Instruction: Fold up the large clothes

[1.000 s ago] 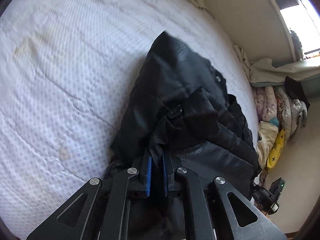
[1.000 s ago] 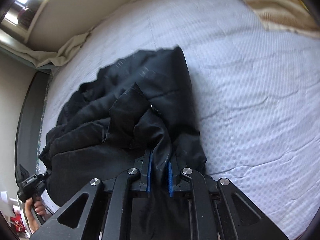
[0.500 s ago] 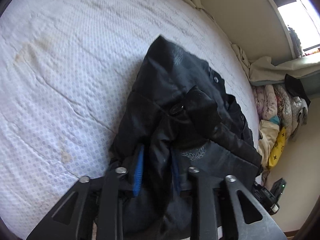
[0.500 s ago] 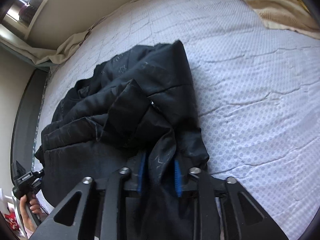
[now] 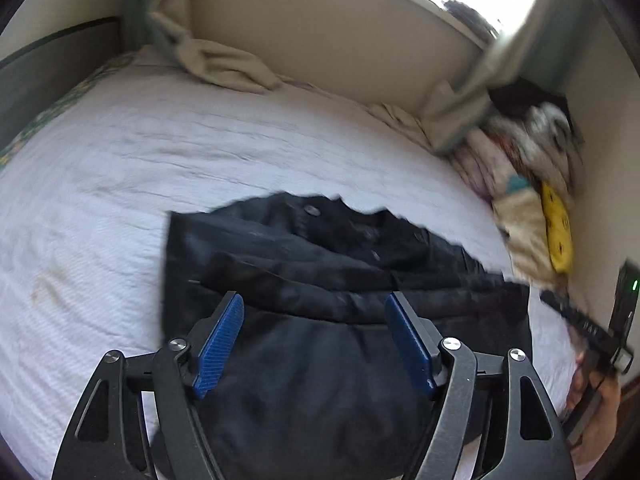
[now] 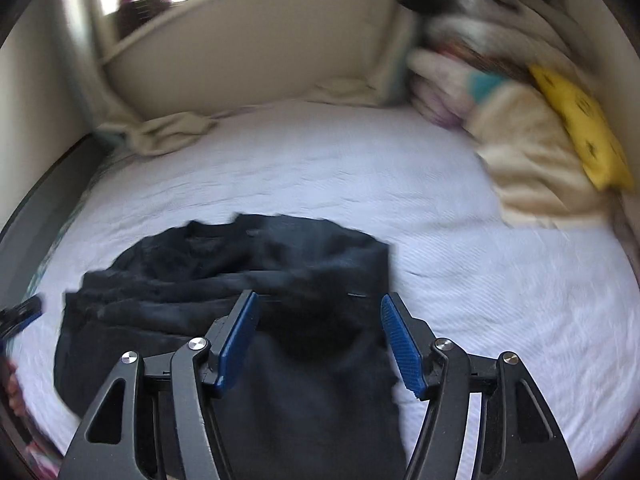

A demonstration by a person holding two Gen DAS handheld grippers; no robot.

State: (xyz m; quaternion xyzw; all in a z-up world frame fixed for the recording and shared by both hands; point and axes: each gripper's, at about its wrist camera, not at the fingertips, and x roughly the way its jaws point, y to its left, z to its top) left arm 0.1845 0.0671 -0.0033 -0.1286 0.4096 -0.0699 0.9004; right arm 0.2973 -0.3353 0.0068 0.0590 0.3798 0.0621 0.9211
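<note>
A black padded jacket (image 5: 320, 264) lies folded in a rough block on the white bed (image 5: 120, 184); the right wrist view shows the jacket (image 6: 240, 272) from the other side. My left gripper (image 5: 318, 304) hovers above its near part, jaws opening, blue pads clear of the cloth and nothing held. My right gripper (image 6: 316, 306) also hangs above the jacket's near edge, jaws opening, nothing between the pads. At the right edge of the left wrist view, a hand (image 5: 596, 396) holds the other gripper's handle. Both views are blurred by motion.
A pile of bedding with a yellow cushion (image 5: 556, 232) sits at the bed's right end, the same cushion (image 6: 580, 124) showing in the right view. A beige cloth (image 5: 224, 68) lies crumpled along the far wall under the window. White sheet (image 6: 500, 280) spreads around the jacket.
Both grippers let go of the jacket fabric, opened wide and rose away from it. The jacket dropped into a flatter fold on the bed. Both views have rolled and tilted up toward the wall.
</note>
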